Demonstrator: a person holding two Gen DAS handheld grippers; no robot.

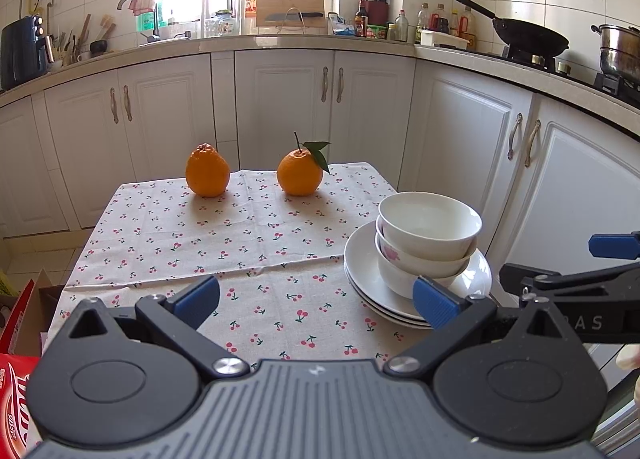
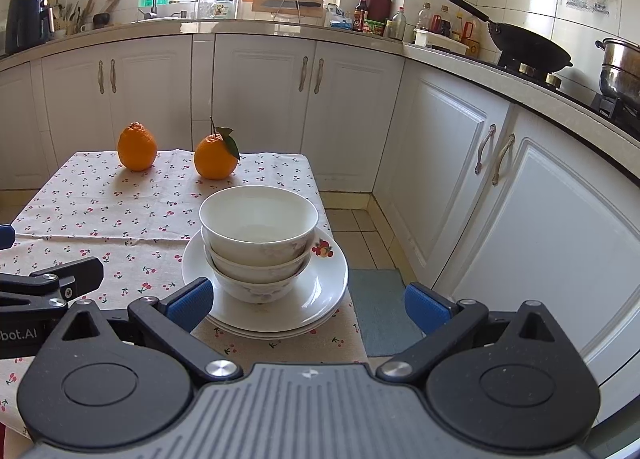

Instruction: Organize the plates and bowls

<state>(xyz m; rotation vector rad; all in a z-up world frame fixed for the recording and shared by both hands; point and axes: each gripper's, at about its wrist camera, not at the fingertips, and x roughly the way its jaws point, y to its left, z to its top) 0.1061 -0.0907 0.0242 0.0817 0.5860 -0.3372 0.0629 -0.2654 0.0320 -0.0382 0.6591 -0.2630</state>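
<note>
Three nested white bowls point(image 1: 428, 243) stand on a stack of white plates point(image 1: 362, 271) at the right edge of the cherry-print table. The same bowls point(image 2: 258, 235) and plates point(image 2: 320, 287) show in the right wrist view. My left gripper point(image 1: 318, 303) is open and empty, low over the cloth, just left of the plates. My right gripper point(image 2: 310, 305) is open and empty, its jaws spread in front of the plate stack, near its front rim. The right gripper also shows from the side in the left wrist view point(image 1: 580, 271).
Two oranges point(image 1: 207, 171) point(image 1: 300, 173) sit at the far side of the table. White kitchen cabinets point(image 1: 280, 99) lie behind and to the right. A red box point(image 1: 16, 391) stands at the left. The table's right edge drops to tiled floor with a grey mat point(image 2: 376, 311).
</note>
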